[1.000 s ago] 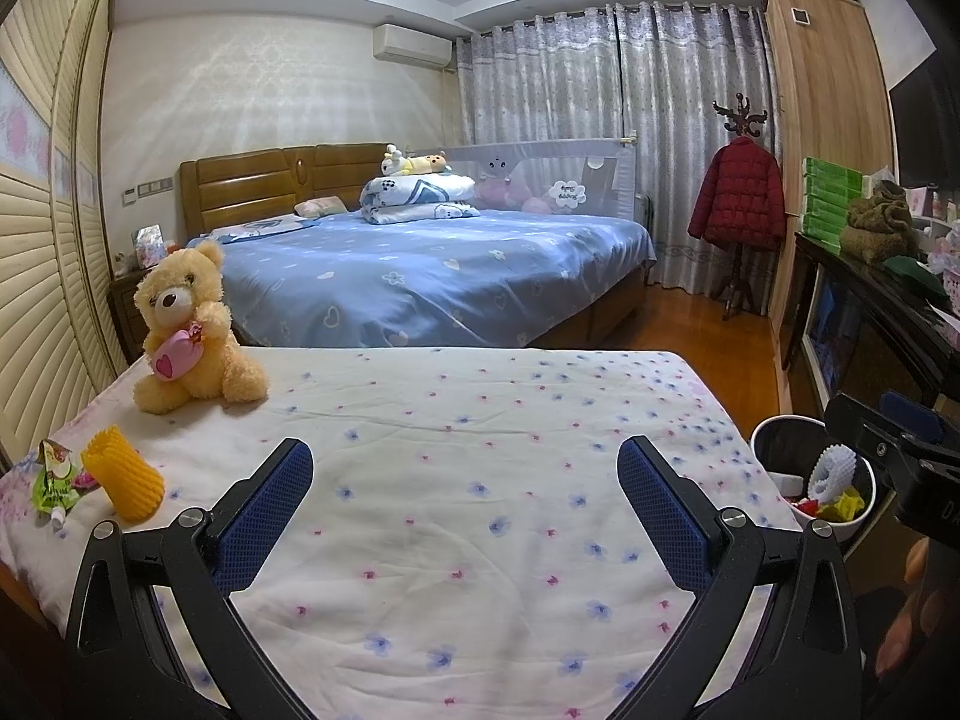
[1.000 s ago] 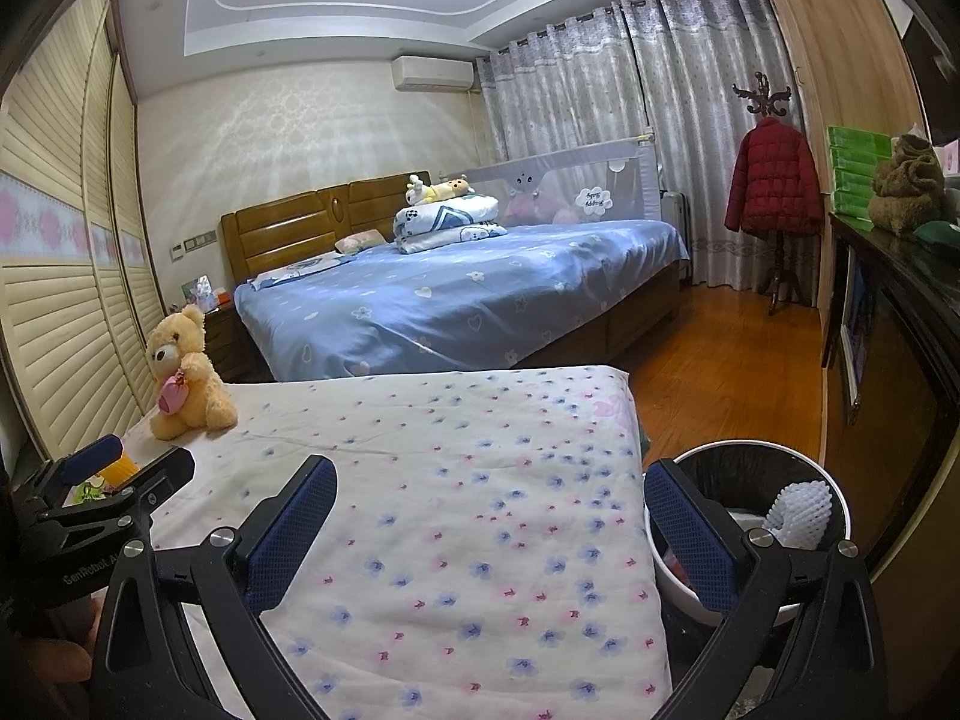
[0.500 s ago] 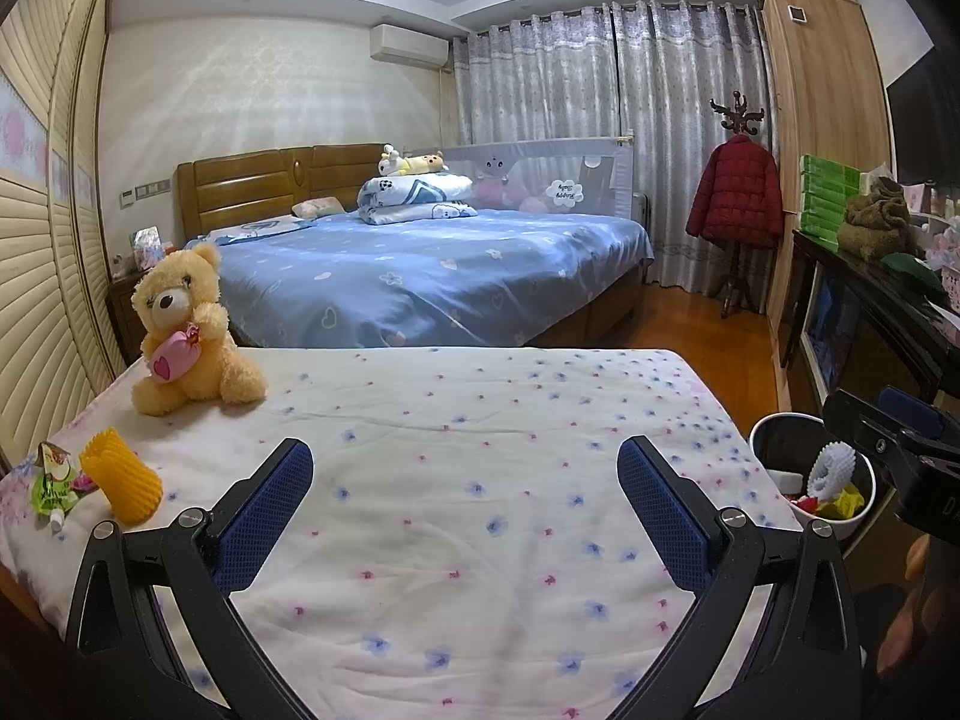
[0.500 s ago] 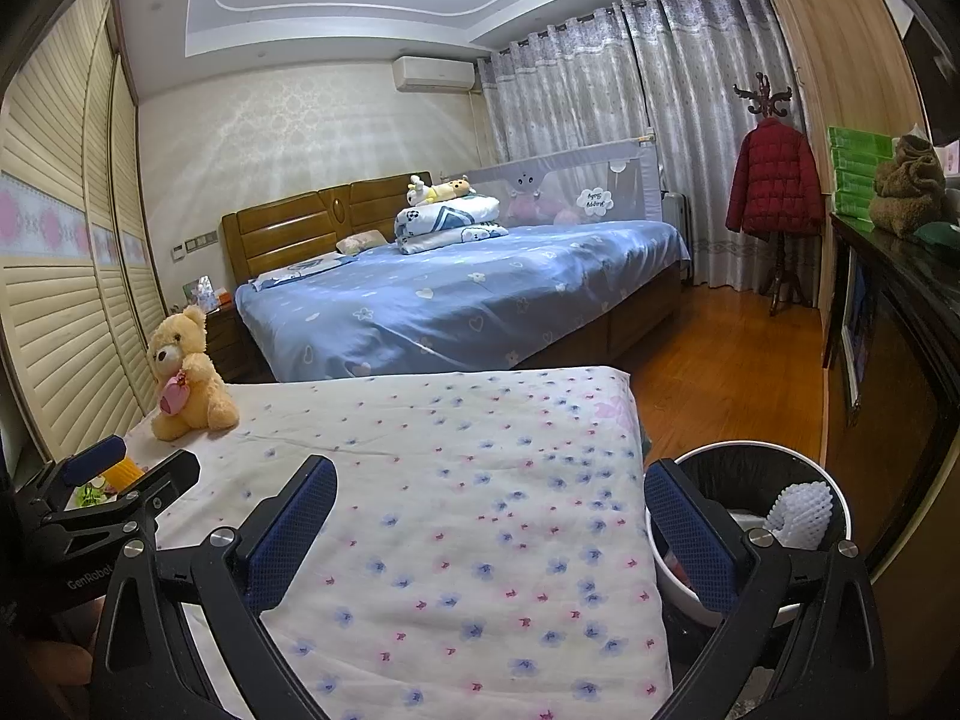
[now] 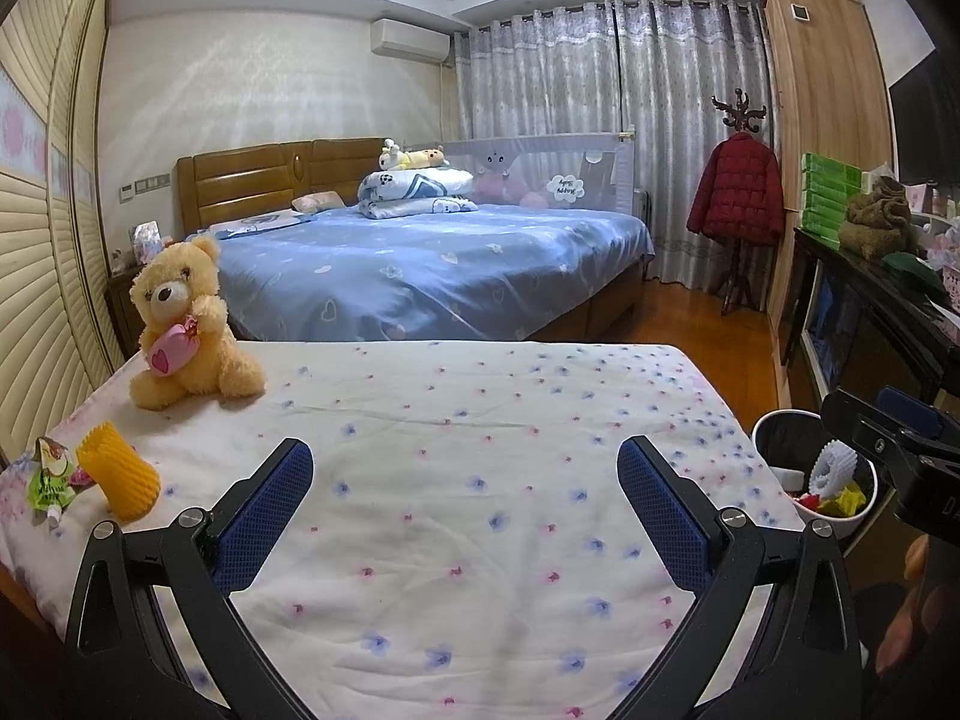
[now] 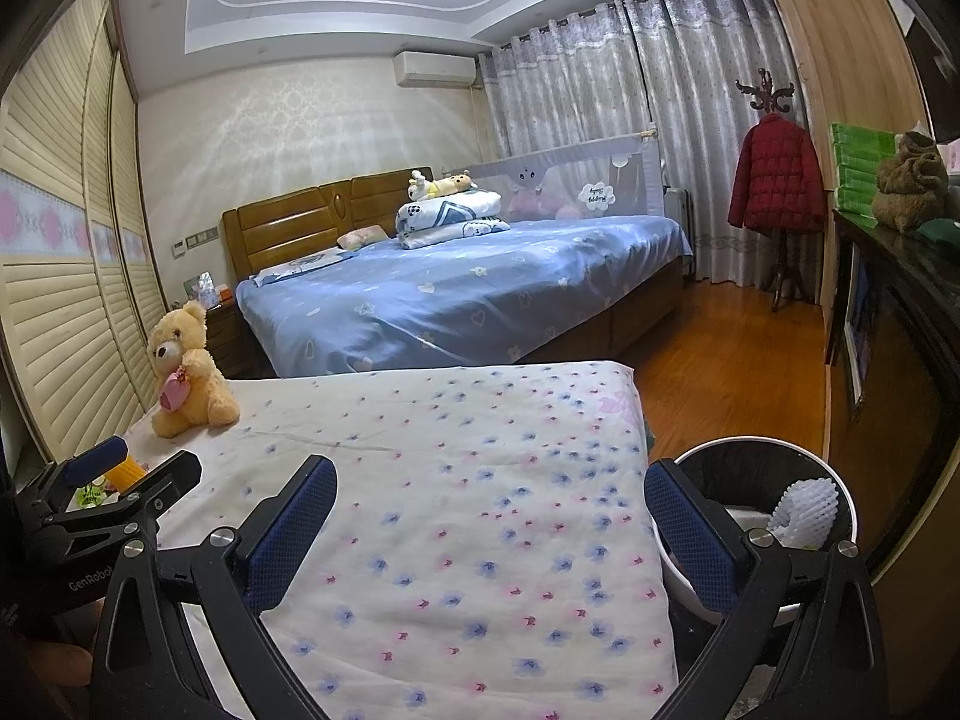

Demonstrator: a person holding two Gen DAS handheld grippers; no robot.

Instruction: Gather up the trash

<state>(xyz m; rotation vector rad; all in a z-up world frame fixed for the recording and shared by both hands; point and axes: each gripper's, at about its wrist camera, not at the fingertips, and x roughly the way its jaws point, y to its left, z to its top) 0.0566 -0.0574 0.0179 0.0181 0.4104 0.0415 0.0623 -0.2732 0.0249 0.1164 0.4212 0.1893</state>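
I hold my left gripper [image 5: 465, 501] spread wide over a surface [image 5: 480, 450] covered by a white cloth with small blue and pink flowers; nothing is between its blue pads. My right gripper [image 6: 489, 519] is spread just as wide and holds nothing, its left finger over the cloth and its right finger over the trash bin [image 6: 837, 498].

The bin stands on the floor just beside the right edge of the surface. Inside it I see a white foam net [image 6: 804, 507], and from the left view also some red and yellow scraps [image 5: 837, 501].

Near the left edge of the surface lies a yellow foam net [image 5: 120, 474], tilted, with a green wrapper [image 5: 48, 477] just beside it on its left. A yellow teddy bear [image 5: 183, 324] sits upright at the far left corner, holding a pink heart.

Beyond the surface stands a big bed [image 5: 432, 267] with a blue cover, a wooden headboard, folded bedding and a mesh guard rail along its far side. Grey curtains [image 5: 606, 120] hang behind it, and an air conditioner [image 5: 411, 39] is mounted high on the wall. A red jacket [image 5: 738, 192] hangs on a coat stand by a tall wooden wardrobe. Slatted doors [image 5: 36, 276] run along the left wall, and a dark cabinet [image 5: 870, 312] along the right carries green boxes and a brown soft toy. The floor [image 6: 732, 360] is orange-brown wood.
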